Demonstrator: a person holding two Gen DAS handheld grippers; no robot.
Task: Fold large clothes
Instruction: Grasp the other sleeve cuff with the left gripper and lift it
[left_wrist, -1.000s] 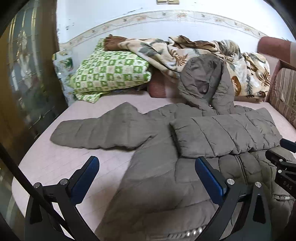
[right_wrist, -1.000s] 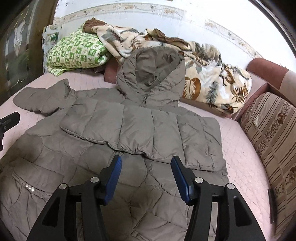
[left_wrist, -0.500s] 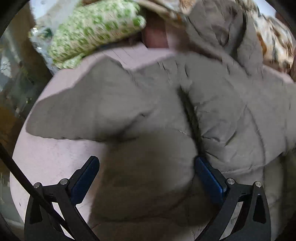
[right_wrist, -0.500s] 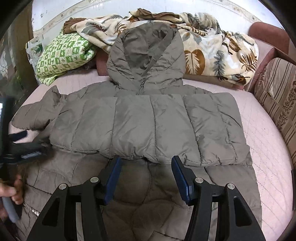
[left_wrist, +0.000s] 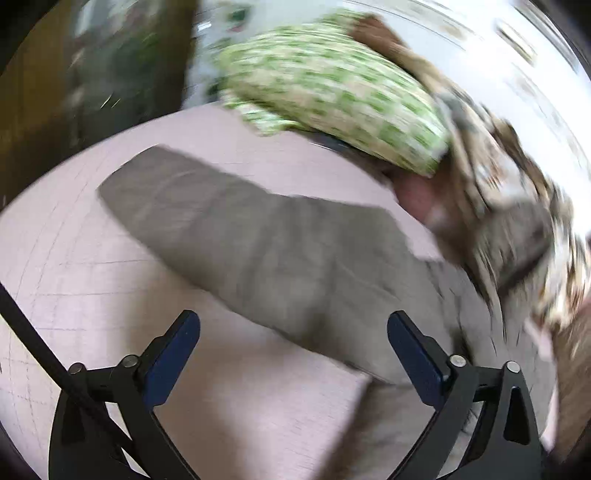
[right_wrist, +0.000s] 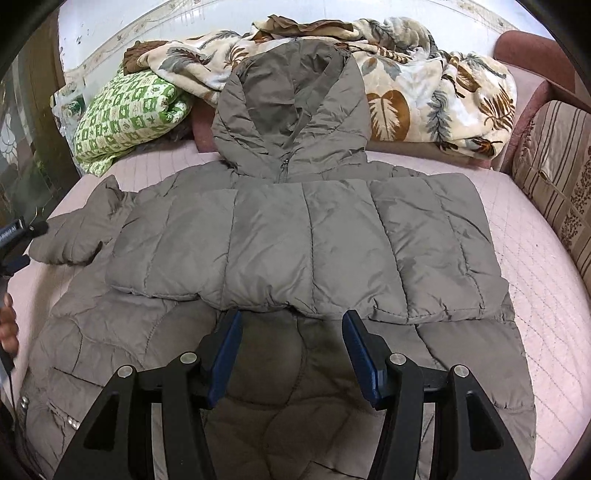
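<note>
1. I see the grey padded coat (right_wrist: 295, 258) spread front-up on the pink bed (right_wrist: 535, 266), hood (right_wrist: 291, 103) toward the wall.
2. One sleeve (right_wrist: 303, 251) is folded flat across the coat's chest; the other sleeve (left_wrist: 229, 236) lies stretched out on the bed to the coat's left side.
3. My right gripper (right_wrist: 291, 350) hangs over the coat just below the folded sleeve's edge, its fingers (right_wrist: 225, 354) parted with nothing pinched between them.
4. My left gripper (left_wrist: 291, 358) points down at the outstretched sleeve; its fingers (left_wrist: 173, 354) stand wide apart and empty. That view is blurred.
5. In the right wrist view, the left gripper's tip and a hand (right_wrist: 9, 325) show at the picture's left edge, beside the coat's outstretched sleeve.
6. Beyond the coat's hood lies a leaf-print blanket (right_wrist: 424, 85); a green checked pillow (right_wrist: 125, 114) sits left of the hood.
7. A striped cushion (right_wrist: 557, 177) stands right of the coat.
</note>
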